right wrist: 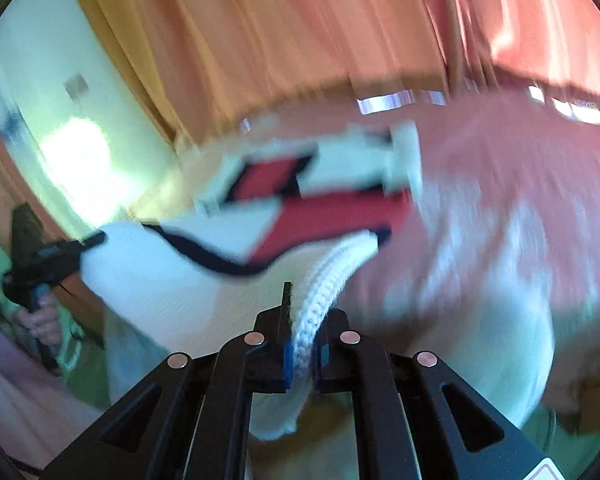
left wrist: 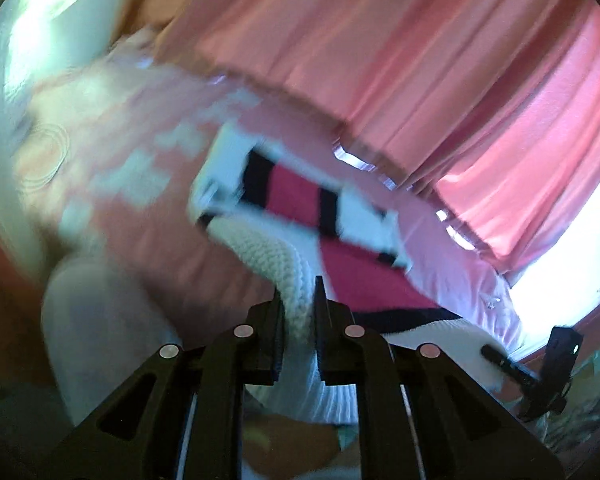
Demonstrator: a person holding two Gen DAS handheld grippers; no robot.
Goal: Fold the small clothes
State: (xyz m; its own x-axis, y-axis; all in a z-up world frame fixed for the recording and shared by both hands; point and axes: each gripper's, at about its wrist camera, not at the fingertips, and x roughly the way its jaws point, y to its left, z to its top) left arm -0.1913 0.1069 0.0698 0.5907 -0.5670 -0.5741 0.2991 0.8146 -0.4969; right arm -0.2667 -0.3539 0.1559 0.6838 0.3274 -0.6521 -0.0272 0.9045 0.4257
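Holding the knit sweater (left wrist: 296,292) up | left claw (left wrist: 298,304) and right claw (right wrist: 306,320) pinch its edge tight | fold not finished

Black tool (left wrist: 298,300) frames bear round silver screws.

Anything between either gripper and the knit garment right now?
No. Left gripper and right gripper each already clamp a ribbed white edge of the knit garment, stretched between them above the pink bedspread. Nothing intervenes.
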